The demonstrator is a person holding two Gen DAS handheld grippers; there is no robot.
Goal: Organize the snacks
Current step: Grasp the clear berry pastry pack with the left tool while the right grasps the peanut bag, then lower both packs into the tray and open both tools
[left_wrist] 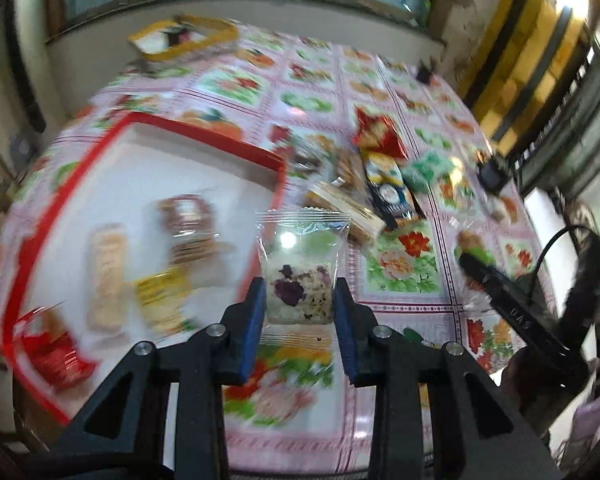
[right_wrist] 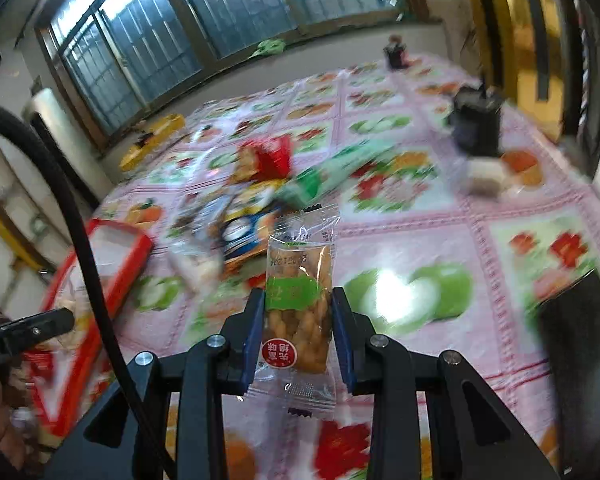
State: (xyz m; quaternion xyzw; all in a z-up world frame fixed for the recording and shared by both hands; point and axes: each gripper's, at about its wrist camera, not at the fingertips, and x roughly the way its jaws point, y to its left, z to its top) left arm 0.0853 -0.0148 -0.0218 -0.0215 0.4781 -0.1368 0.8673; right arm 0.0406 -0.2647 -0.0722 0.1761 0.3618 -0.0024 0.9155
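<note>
The left gripper (left_wrist: pixel 300 304) is clenched on a clear-wrapped pastry (left_wrist: pixel 300 280), a pale square cake with purple flecks, the blue pads (left_wrist: pixel 254 320) pressing its two sides and the packet held clear of the table. The right gripper (right_wrist: pixel 298 320) likewise grasps a fried dough twist packet (right_wrist: pixel 298 304) with a green band and a red round label, pinched across its width and standing upright between the jaws. Beyond the left fingers lies the red-rimmed tray (left_wrist: pixel 204 132), occupying the table's left portion; it already holds several wrapped snacks (a pale bar, a yellow packet, a red packet near its near corner, all blurred). The unsorted pile (left_wrist: pixel 372 184) sits just past the tray's right edge, toward the middle of the floral tablecloth (left_wrist: pixel 404 308). Judgement: the step in hand is carriage of two picked items to the tray. The left packet appears to hang just beside the tray's right rim, though blur makes this uncertain. The next move calls for bringing each packet over a bare patch of the tray floor, lowering, then releasing without disturbing those already placed.
</note>
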